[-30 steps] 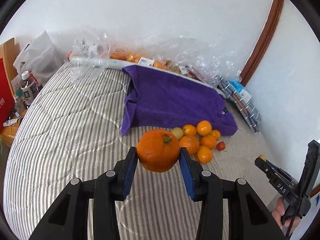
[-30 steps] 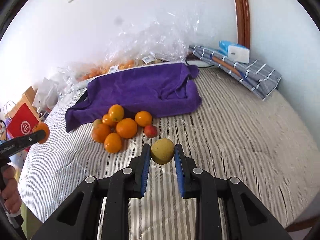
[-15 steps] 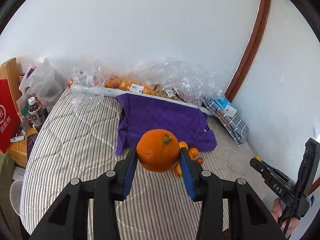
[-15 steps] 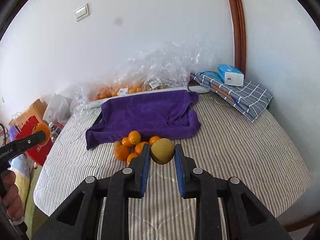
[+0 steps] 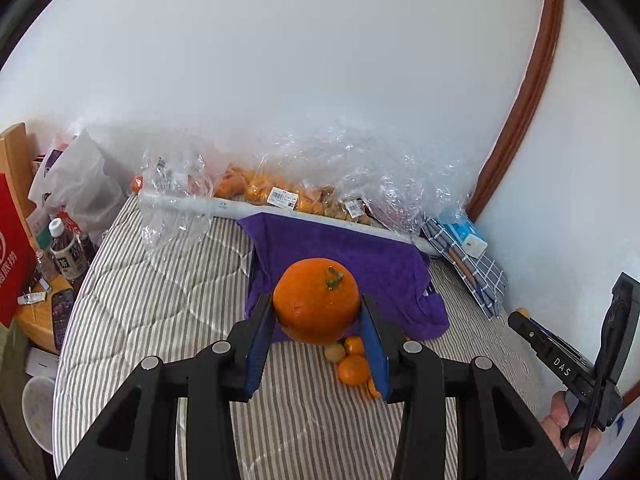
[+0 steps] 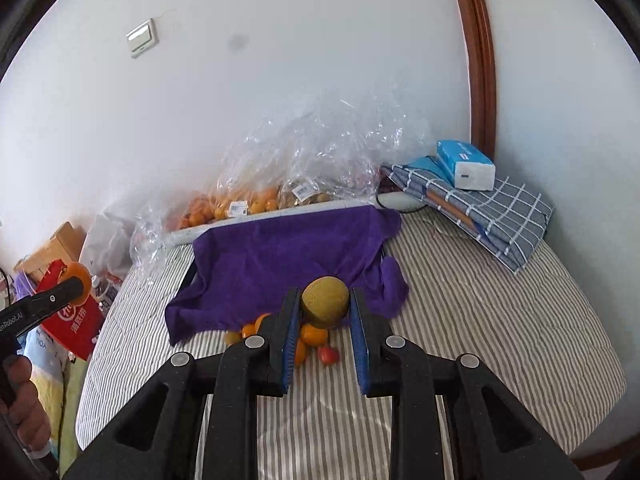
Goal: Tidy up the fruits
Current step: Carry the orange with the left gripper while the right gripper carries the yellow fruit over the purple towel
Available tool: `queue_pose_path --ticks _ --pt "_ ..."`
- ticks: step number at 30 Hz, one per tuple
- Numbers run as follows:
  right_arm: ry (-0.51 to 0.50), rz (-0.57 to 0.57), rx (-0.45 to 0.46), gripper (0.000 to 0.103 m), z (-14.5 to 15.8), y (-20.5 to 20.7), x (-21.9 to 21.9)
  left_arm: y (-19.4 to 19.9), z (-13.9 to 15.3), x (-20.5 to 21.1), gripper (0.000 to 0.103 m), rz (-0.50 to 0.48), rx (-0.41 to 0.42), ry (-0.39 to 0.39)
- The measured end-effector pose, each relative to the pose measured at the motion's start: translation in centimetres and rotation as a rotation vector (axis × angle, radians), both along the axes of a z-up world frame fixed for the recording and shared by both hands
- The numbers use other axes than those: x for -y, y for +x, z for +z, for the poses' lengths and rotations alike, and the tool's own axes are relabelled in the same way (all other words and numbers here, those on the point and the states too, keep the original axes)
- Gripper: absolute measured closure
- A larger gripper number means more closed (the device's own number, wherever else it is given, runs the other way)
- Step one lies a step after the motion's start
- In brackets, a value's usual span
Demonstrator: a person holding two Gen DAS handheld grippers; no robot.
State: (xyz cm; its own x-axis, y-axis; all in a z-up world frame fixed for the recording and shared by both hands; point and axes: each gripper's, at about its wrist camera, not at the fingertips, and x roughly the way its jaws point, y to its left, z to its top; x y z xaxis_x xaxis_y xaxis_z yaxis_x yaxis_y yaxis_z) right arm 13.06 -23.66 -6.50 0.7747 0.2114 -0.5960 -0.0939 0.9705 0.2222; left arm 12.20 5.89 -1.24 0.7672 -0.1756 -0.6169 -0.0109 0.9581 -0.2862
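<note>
Presently both tools carry fruit. Large orange [image 5: 316, 300], stem up, sits at frame centre of the left view, clamped between the blue pads of the left gripper [image 5: 317, 344] and held in the air above the bed. Yellow-green round fruit [image 6: 325, 302], centre of the right view, is pinched the same way in the right gripper [image 6: 324, 346], jaws closed on its sides.

Below and behind both: loose fruit pile [image 5: 352, 364] on the striped mattress [image 5: 160, 320], just beside the near edge of the purple towel [image 6: 280, 264]. Pile is partly hidden by the fingers; small oranges, one pale fruit and one small red fruit [image 6: 329, 355] can be made out.

Further out: clear plastic bags of fruit [image 6: 248, 204] along the wall, upper centre; folded checked cloth [image 6: 500, 216] with tissue pack [image 6: 466, 164], upper right of the right view.

Step, as judged: transport phase, one fruit per hand, both lifted well clear of the pile. No sorting container visible in either view, so destination cannot be told.

Next move calls for: steady grip on the round fruit while carrying, then lowering each to a resting surface before opening, since either would roll if released high.
</note>
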Motion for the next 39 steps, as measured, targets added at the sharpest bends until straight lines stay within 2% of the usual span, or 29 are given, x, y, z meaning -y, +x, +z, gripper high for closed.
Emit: queue_pose_path --ticks 7,11,25,32,36,39 --pt "-0.016 0.005 0.005 0.079 0.3 5.3 -1.2 5.6 -0.9 -0.2 0.063 -0.011 -0.021 0.016" --pt "-0.027 0.005 -0.007 0.079 -0.7 8.9 -1.7 8.9 -2.0 0.1 0.063 -0.023 -0.046 0.02" --pt "-0.045 -0.012 -0.114 0.079 -8.0 18.6 -1.9 20.2 -10.2 2.0 0.063 -0.092 -0.176 0.019" --pt "-0.083 0.017 -0.189 0.079 -11.9 22.1 -2.5 23.3 -13.4 2.8 0.063 -0.118 -0.249 0.054" --pt "-0.075 0.05 -0.241 0.079 -13.5 22.8 -3.0 23.9 -14.9 2.7 0.063 -0.11 -0.296 0.036" --pt "-0.126 0.06 -0.219 0.078 -13.9 22.5 -3.9 23.7 -15.4 2.6 0.063 -0.096 -0.307 0.036"
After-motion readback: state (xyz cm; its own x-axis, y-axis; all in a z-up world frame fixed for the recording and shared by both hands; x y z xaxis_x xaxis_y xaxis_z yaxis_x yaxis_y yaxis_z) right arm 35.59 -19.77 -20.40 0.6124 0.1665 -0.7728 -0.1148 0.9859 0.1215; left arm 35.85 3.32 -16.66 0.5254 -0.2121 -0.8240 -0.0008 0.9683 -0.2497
